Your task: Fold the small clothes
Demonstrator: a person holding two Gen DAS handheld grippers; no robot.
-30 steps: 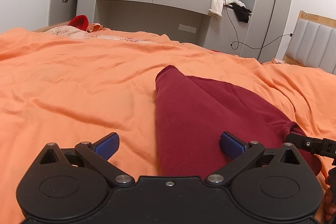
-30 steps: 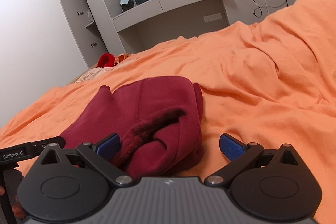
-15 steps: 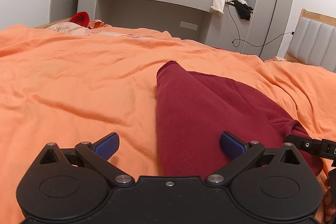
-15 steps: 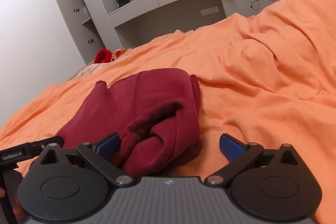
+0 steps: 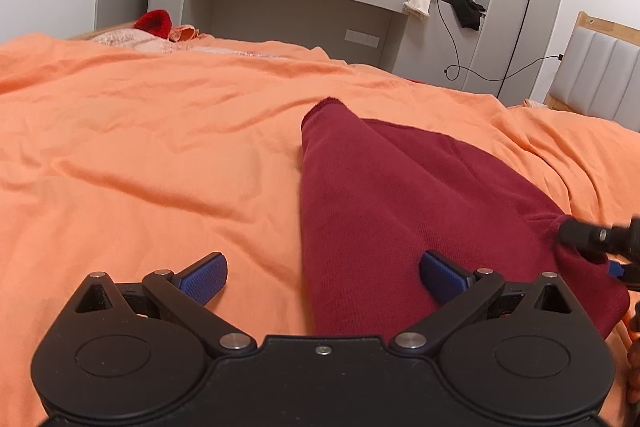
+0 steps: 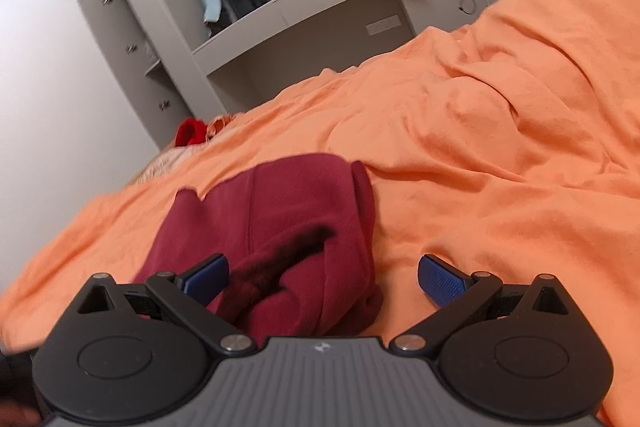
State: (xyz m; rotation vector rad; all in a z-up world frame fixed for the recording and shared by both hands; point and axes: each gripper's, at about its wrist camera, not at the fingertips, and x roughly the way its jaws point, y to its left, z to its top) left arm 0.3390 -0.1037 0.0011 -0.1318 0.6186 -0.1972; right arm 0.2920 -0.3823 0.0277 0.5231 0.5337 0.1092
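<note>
Both the left hand-held gripper (image 5: 323,277) and right hand-held gripper (image 6: 323,277) gape apart, low in frame, over the dark red knitted garment (image 5: 400,211) on the orange bed sheet (image 5: 160,147), apparently untouched.

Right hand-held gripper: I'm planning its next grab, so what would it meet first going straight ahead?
Probably the dark red garment: its bunched near end sits between the open fingers of the right hand-held gripper, on the orange bedcover. Depth is uncertain.

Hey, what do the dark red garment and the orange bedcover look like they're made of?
Garment: seemingly a soft knit, matte, with a fine ribbed weave; its darker inside looks fuzzy, perhaps fleece. Bedcover: apparently thin woven cloth, maybe cotton, matte, lying in shallow creases.
</note>
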